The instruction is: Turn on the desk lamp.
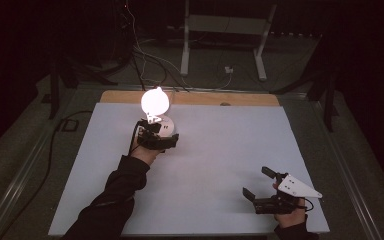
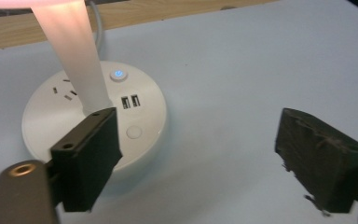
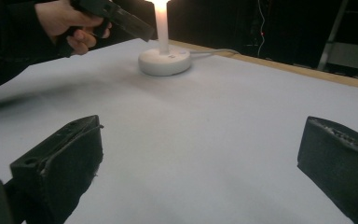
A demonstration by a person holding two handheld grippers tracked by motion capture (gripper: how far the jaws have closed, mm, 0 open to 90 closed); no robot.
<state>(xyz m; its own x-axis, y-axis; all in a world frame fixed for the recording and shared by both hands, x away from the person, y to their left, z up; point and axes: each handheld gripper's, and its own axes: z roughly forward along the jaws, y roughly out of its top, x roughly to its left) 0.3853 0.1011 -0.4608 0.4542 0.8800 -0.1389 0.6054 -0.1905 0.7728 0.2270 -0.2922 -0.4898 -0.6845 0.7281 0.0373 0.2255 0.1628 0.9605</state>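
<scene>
since lamp (image 1: 155,101) glows at upper left of centre in high view, i judge switch-on done. my left gripper (image 1: 156,138) wide open, empty, just beside lamp base (image 2: 93,122), near power button (image 2: 118,73). my right gripper (image 1: 265,190) wide open, empty, lower right, over white table (image 1: 220,155). what's left: unclear.

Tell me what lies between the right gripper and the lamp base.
Nothing: in the right gripper view, bare white table runs from the right gripper to the lamp base.
</scene>
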